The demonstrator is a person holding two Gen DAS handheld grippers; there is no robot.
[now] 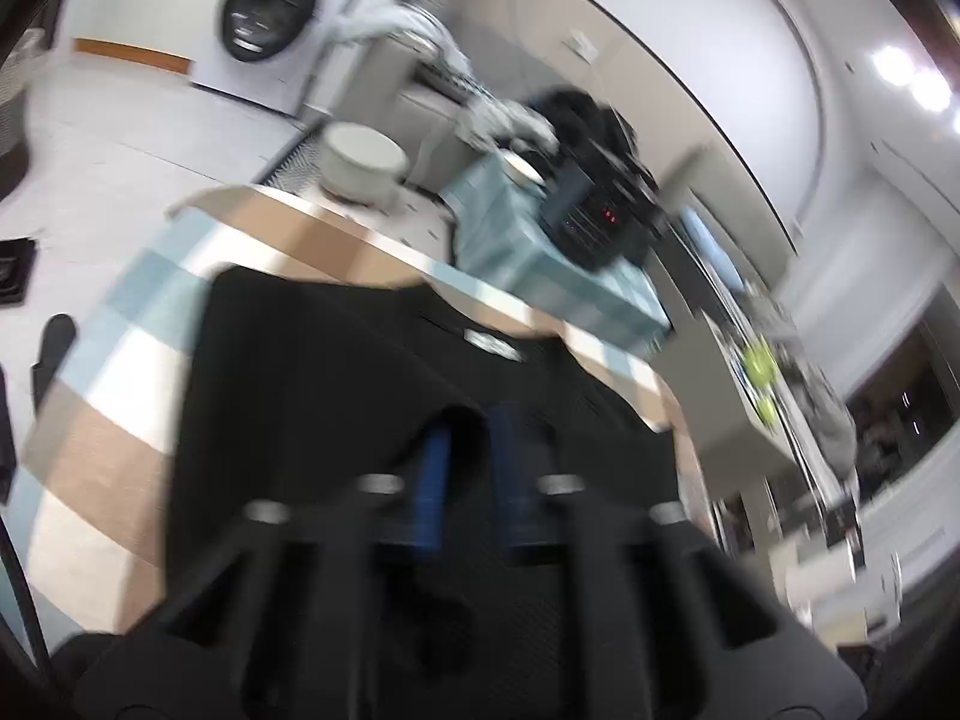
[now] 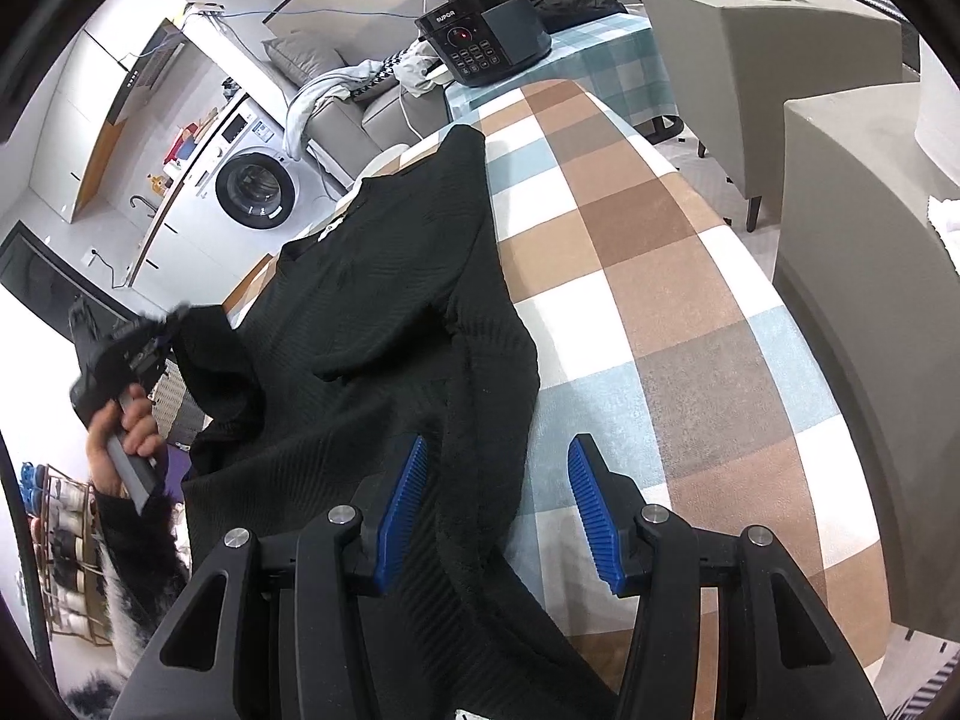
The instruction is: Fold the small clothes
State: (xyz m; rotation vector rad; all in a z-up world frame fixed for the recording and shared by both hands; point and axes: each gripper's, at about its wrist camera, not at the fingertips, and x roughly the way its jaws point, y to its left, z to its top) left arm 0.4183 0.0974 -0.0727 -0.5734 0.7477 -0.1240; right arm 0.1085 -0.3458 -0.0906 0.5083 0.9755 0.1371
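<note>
black sweater (image 2: 384, 324) lying lengthwise, collar pointing far | cooker (image 2: 480, 36) reading SUPOR | left gripper (image 2: 157, 341) seemingly clamping sleeve | right gripper (image 2: 498, 504) fingers standing apart

The right tongs (image 2: 498, 504) point steeply down, blue pads spread wide with nothing pressed between them. The left tongs (image 2: 159, 333) — held by a bare hand (image 2: 123, 429) with a fuzzy dark sleeve — have cloth bunched at the tips; the grip is too blurred to judge.

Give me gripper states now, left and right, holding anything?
Left gripper: gripping the black sweater by its sleeve end, lifted off the table edge.
Right gripper: open, holding nothing; sweater edge lies between its fingers.
</note>
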